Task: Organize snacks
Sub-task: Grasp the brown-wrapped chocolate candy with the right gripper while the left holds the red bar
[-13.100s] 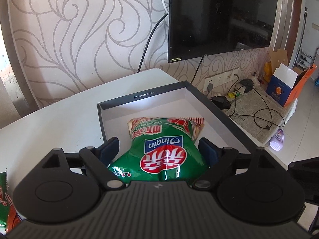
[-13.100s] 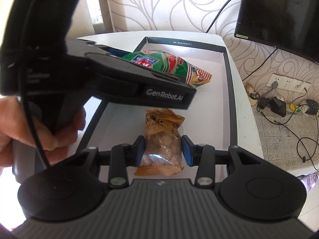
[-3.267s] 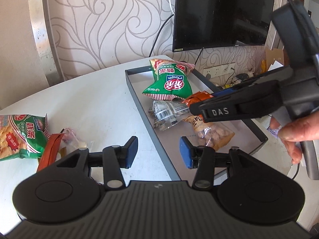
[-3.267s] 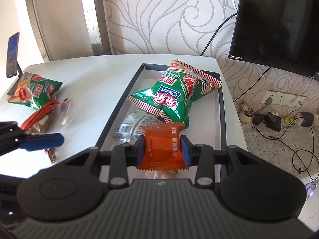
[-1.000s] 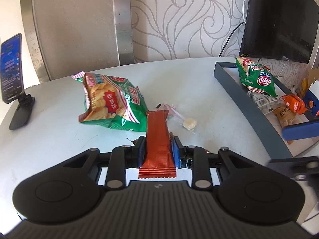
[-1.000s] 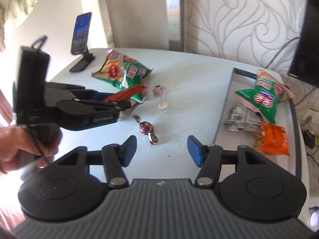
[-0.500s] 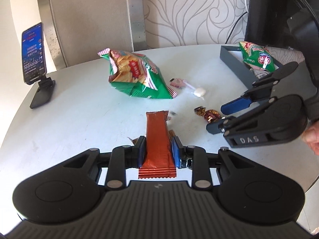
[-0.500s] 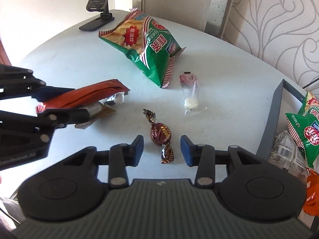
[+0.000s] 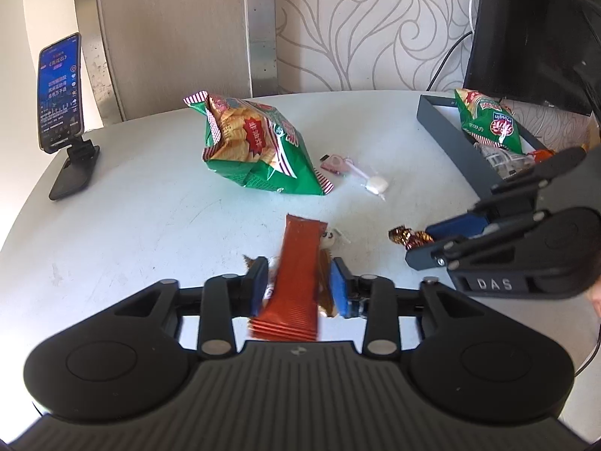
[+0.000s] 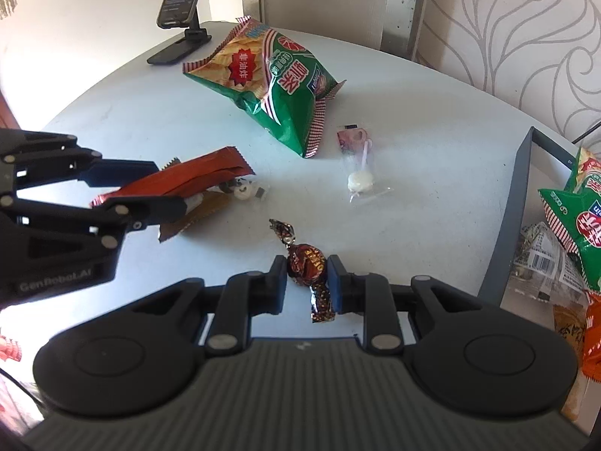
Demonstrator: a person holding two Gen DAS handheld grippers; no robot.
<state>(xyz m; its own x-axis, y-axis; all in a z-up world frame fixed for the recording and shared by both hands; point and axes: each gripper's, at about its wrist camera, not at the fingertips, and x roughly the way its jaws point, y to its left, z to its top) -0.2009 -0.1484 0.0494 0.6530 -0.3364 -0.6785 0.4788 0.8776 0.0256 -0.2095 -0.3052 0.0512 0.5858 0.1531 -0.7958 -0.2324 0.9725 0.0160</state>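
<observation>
My left gripper (image 9: 298,282) has a red snack bar (image 9: 300,263) between its jaws, which are opening. Gaps show at both pads and the bar leans to one side, low over the white table (image 9: 150,225). A brown wrapper (image 10: 195,212) lies under it. In the right wrist view my right gripper (image 10: 306,282) is shut on a brown foil chocolate candy (image 10: 306,265) at the table surface. A green chip bag (image 9: 259,150) and a wrapped lollipop (image 9: 375,186) lie farther back. The dark tray (image 9: 443,131) at the right holds another green bag (image 9: 492,124) and several small packets.
A phone on a stand (image 9: 60,90) sits at the table's far left. A small clear-wrapped sweet (image 10: 244,189) lies beside the red bar. The right gripper (image 9: 432,240) is close to the right of my left one. A dark screen (image 9: 533,30) hangs behind the tray.
The left jaws have spread off the red bar, which now tilts. The right gripper has come down over the chocolate candy and closed on it.
</observation>
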